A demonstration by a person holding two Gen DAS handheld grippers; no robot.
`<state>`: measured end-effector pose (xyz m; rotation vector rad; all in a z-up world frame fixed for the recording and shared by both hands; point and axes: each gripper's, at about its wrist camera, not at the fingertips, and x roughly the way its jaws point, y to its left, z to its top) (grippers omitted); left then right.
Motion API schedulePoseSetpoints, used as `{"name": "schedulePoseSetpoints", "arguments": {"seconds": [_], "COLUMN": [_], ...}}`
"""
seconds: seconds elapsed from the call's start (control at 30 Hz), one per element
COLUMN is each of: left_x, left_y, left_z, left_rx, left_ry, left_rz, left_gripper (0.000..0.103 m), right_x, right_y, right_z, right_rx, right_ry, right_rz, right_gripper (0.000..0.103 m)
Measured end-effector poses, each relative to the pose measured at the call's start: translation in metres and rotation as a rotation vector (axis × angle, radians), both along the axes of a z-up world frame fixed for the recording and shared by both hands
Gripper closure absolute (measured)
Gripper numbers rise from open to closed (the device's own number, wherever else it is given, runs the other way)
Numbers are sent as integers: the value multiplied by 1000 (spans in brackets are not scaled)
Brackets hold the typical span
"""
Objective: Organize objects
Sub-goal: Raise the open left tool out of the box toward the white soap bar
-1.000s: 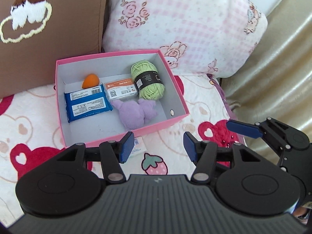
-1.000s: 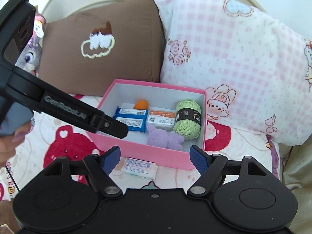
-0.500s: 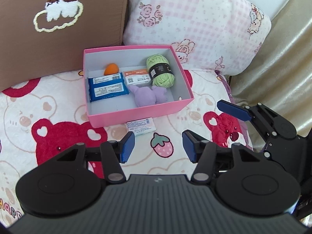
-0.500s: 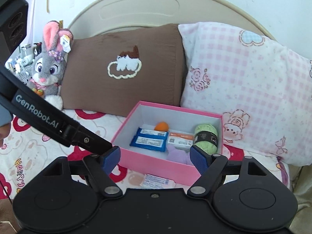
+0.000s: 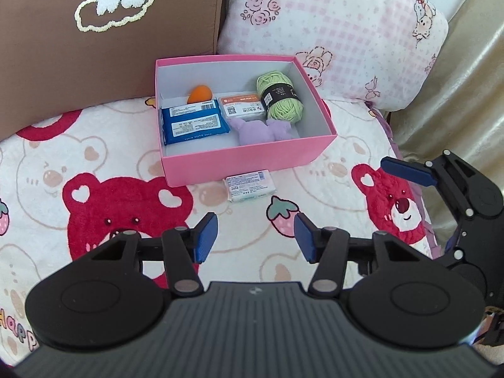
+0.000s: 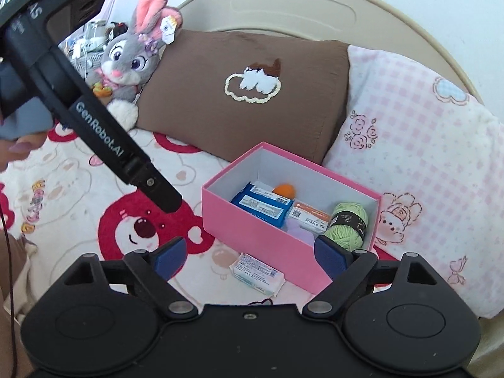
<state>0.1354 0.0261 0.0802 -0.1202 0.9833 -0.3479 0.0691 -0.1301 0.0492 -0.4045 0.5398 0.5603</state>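
The left claw hangs released and empty; the small white flat wrapped packet lies on the bed straight ahead of it, touching the pink cardboard box's front wall, long axis crosswise. The right claw, also released, sits nearer.

A: Left wrist view?
B: Looks down along its fingers at the pink box, frame centre.
A: Right wrist?
B: Lower, oblique; same box sits right of centre.
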Motion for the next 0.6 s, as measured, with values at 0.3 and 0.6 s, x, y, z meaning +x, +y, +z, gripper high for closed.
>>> {"name": "schedulePoseSetpoints", "arguments": {"seconds": [0.3,0.6], "left_x": [19,34], "left_y": [2,9], "left_z": [-50,-100], "left_rx": [-90,-102], "left_ry": [5,-20], "left_rz": [-15,2], "left_gripper": [51,51], "right_x": [22,64], "right_y": [13,19], "right_z": [-51,-104], "right_rx": [-6,81], "right_ry": [93,171], "right_rz": [13,-112], "right_gripper": [10,10]}}
